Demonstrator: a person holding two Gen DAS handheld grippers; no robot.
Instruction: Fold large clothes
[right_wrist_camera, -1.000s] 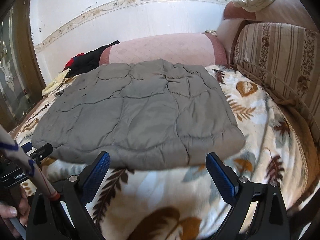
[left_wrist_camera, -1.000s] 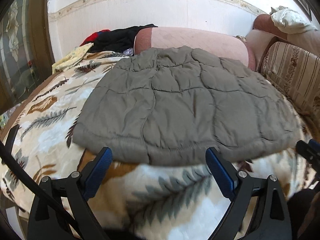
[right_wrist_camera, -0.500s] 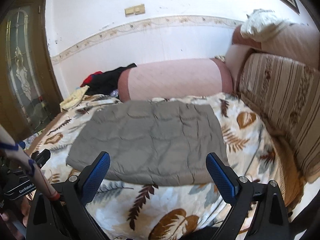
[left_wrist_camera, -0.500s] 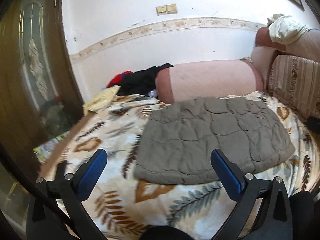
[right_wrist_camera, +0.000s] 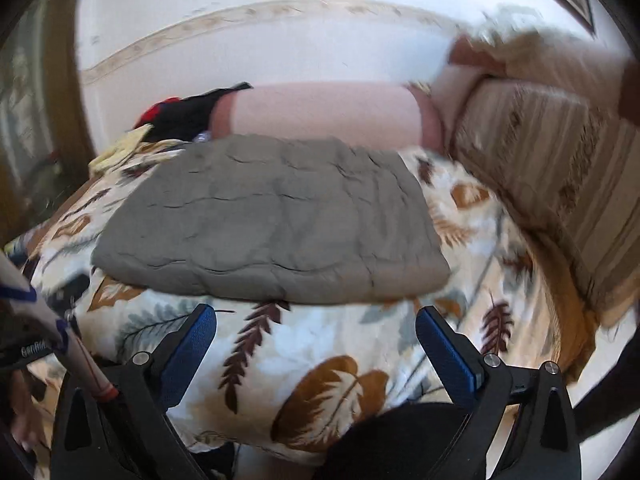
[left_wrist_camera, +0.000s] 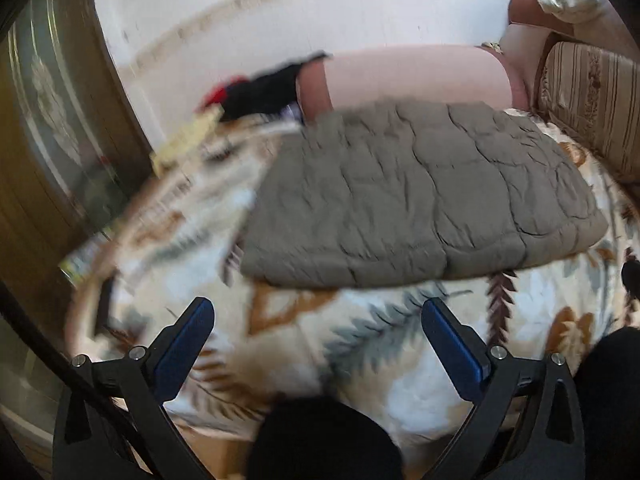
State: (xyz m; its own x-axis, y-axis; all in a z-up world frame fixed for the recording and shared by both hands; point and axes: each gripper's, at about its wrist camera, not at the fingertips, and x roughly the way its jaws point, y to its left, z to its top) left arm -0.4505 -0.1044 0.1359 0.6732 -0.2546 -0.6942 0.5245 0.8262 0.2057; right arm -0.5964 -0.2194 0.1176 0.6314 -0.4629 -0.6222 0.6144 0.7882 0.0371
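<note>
A grey quilted garment (left_wrist_camera: 416, 196) (right_wrist_camera: 272, 216) lies folded into a flat rectangle on the leaf-patterned bedspread (left_wrist_camera: 360, 352) (right_wrist_camera: 320, 368). My left gripper (left_wrist_camera: 318, 310) hangs open above the bedspread, short of the garment's near edge, with nothing between its blue pads. My right gripper (right_wrist_camera: 316, 318) is also open and empty, just in front of the garment's near edge. Both views are blurred by motion.
A pink bolster (left_wrist_camera: 412, 80) (right_wrist_camera: 320, 110) lies behind the garment against the wall. Dark and red clothes (left_wrist_camera: 260, 90) and a yellow cloth (right_wrist_camera: 116, 150) are piled at the back left. A striped sofa back (right_wrist_camera: 560, 168) runs along the right; a wooden door (left_wrist_camera: 48, 152) stands left.
Both grippers have pulled back and up from the garment's near edge, so the garment looks smaller and farther. In the last half second both views tipped down again. The garment has not moved.
</note>
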